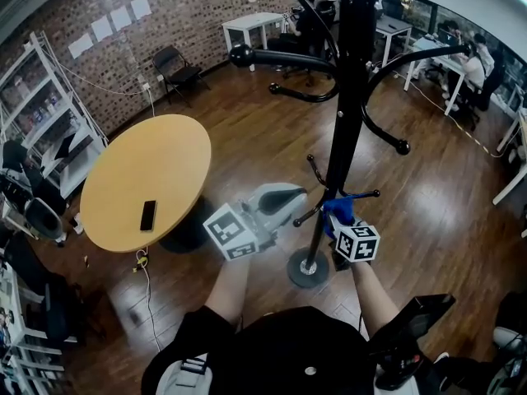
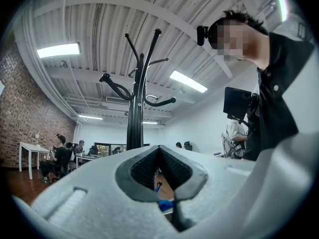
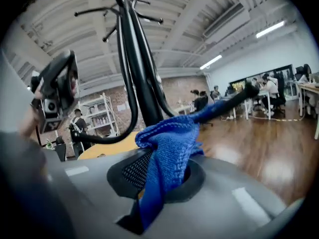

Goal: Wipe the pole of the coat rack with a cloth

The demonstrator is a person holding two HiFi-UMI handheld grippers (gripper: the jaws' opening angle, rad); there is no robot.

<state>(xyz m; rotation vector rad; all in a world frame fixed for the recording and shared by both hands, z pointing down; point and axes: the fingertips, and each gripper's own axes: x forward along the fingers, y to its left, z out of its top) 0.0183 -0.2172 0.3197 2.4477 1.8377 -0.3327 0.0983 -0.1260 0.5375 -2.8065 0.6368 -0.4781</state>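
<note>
The pole [image 1: 350, 97] of the black rack stands upright on its round base [image 1: 307, 267], on the wood floor [image 1: 428, 179] to the right of a round table [image 1: 148, 179]. The blue cloth [image 1: 339, 210] is low on the pole, at its right side, near the small lower hooks [image 1: 313, 167]. It seems to touch the pole there. The right gripper [image 1: 342, 225] has the cloth between its jaws, which are closed on it. In the right gripper view a bunch of cloth [image 3: 167, 153] stands up out of the jaws and a strip hangs down, with the pole [image 3: 137, 68] rising just behind.

The left gripper [image 1: 302, 196] is on the other side of the pole, at about the same height, pointing to it. Its jaws are together at the tips and nothing is between them. In its own view the pole [image 2: 133, 128] is beyond the jaws, not inside them.

A dark phone [image 1: 148, 215] lies on the table. Farther away there are a brick wall [image 1: 165, 15] and people sitting at desks [image 1: 473, 64].
</note>
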